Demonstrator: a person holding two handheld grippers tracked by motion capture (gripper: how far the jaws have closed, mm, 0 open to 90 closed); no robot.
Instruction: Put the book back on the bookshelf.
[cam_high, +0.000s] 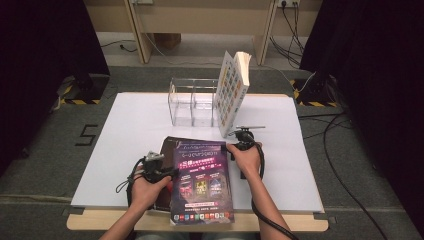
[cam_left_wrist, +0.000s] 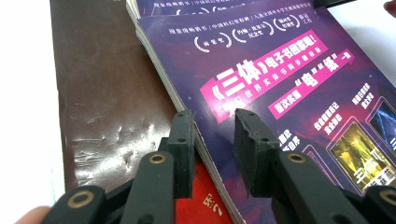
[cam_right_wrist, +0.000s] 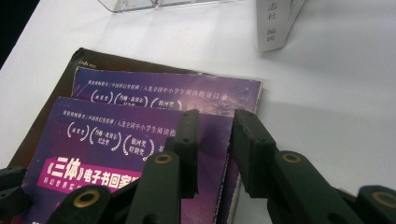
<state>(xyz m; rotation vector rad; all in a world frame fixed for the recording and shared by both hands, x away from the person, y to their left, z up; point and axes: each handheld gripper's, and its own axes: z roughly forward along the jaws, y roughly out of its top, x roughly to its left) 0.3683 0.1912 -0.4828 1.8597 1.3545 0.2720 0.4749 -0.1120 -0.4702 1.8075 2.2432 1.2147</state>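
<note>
- Purple cover: in the high view the top purple book (cam_high: 202, 182) lies flat at the near middle of the white table sheet (cam_high: 130, 125), its near end over the table's wooden edge. A second purple book and a dark brown book (cam_high: 167, 145) peek out beneath it on the far and left sides.
- Left gripper (cam_high: 167, 173) sits at the top book's left edge, right gripper (cam_high: 234, 147) at its far right corner; each is held in a hand coming in from the near side.
- Far middle: clear acrylic organizer (cam_high: 192, 102). A thick white book (cam_high: 231, 92) stands tilted against its right end.
- Left gripper view: left gripper (cam_left_wrist: 214, 133) has its jaws parted, straddling the left edge of the top purple book (cam_left_wrist: 289, 79). One jaw is over the cover, the other outside the edge above the brown book (cam_left_wrist: 107, 93). Pads are not pressing on anything that I can see, so open. A red cover (cam_left_wrist: 212, 205) shows low down under the stack.
- Right gripper view: right gripper (cam_right_wrist: 215, 135) also has parted jaws, set over the right edge of the top purple book (cam_right_wrist: 116, 154). The edge lies between the jaws with a gap on both sides, no clamp visible.
- Second purple book (cam_right_wrist: 201, 95) sticks out farther away under the top one, brown book (cam_right_wrist: 88, 58) beneath that.
- White book's spine (cam_right_wrist: 275, 23) stands far right on the sheet, organizer's base (cam_right_wrist: 140, 4) far left, both well apart from the stack.
</note>
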